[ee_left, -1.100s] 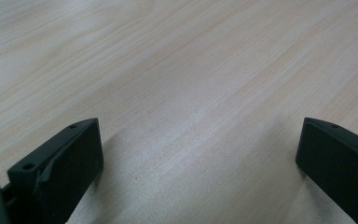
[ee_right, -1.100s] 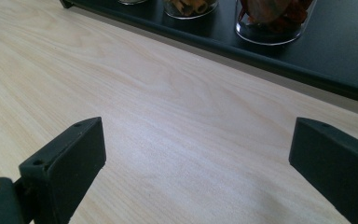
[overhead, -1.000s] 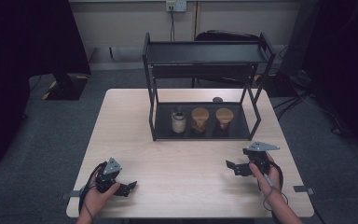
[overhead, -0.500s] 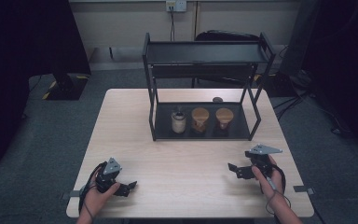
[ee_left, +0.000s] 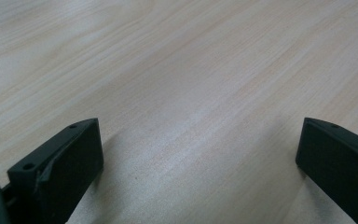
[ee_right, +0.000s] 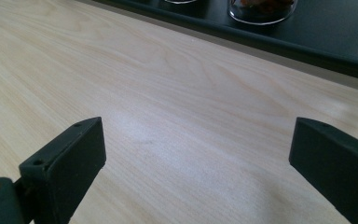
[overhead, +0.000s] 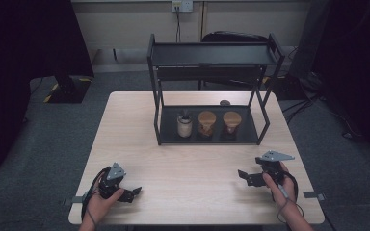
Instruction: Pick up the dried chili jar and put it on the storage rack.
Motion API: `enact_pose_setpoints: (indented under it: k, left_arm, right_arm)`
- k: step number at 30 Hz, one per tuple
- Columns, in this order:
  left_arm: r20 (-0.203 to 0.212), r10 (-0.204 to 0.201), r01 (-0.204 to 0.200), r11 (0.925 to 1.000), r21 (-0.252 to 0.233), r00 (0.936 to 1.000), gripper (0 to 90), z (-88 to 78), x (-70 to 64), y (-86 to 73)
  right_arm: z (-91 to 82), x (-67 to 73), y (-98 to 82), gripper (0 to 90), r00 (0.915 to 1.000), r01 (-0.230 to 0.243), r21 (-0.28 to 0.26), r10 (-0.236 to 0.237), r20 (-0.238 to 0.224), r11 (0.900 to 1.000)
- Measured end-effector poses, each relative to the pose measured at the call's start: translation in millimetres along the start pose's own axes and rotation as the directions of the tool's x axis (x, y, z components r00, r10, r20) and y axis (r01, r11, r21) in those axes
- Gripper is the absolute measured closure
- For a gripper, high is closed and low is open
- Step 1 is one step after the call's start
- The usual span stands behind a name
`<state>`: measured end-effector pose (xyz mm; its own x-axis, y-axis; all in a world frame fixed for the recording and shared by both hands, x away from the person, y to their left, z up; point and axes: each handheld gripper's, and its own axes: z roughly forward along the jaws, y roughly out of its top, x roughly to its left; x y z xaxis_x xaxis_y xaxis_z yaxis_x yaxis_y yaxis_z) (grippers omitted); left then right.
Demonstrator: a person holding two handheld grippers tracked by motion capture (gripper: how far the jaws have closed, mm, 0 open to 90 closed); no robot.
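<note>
On the rack's bottom tray (overhead: 250,137), well ahead of the right tongs (overhead: 243,174) and left tongs (overhead: 136,191) (both gaping, empty, low over the tabletop (overhead: 197,168)), three small jars (overhead: 205,123) stand in a row: probably glass, light, slick, so grip mid-body.

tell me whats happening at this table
A person sits at a wooden table with a claw in each hand. The left claw and the right claw rest near the table's front edge, both open and empty. Farther back, a black rack stands on the table, and its bottom shelf holds a pale jar and two brown-topped jars in a row. Nothing is being gripped.
</note>
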<state>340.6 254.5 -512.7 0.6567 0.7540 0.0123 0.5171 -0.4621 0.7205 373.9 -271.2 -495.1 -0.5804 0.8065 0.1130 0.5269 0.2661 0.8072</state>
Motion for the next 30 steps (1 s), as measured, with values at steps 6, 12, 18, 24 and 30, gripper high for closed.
enact_pose_setpoints:
  k: [6,12,18,24,30]
  left_arm:
    - [0.000,0.000,0.000,1.0000,0.000,1.0000,0.1,0.0,0.0,0.0]
    - [0.000,0.000,0.000,1.0000,0.000,1.0000,0.1,0.0,0.0,0.0]
    - [0.000,0.000,0.000,1.0000,0.000,1.0000,0.1,0.0,0.0,0.0]
    - [0.000,0.000,0.000,1.0000,0.000,1.0000,0.1,0.0,0.0,0.0]
    - [0.000,0.001,-0.001,1.0000,0.000,1.0000,0.1,0.0,0.0,0.0]
  right_arm:
    - [-1.2,-0.2,-2.5,2.7,1.0000,-0.001,0.004,0.001,-0.002,1.000]
    - [-4.3,-1.2,-5.3,2.7,1.0000,-0.002,0.012,0.002,-0.002,1.000]
    - [-8.4,-4.4,-9.2,2.7,1.0000,-0.007,0.014,0.007,0.003,1.000]
    - [-12.4,-6.9,-12.8,2.7,0.9999,-0.010,0.015,0.009,0.008,1.000]
    - [-15.5,-8.4,-15.7,2.7,0.9999,-0.010,0.017,0.010,0.011,1.000]
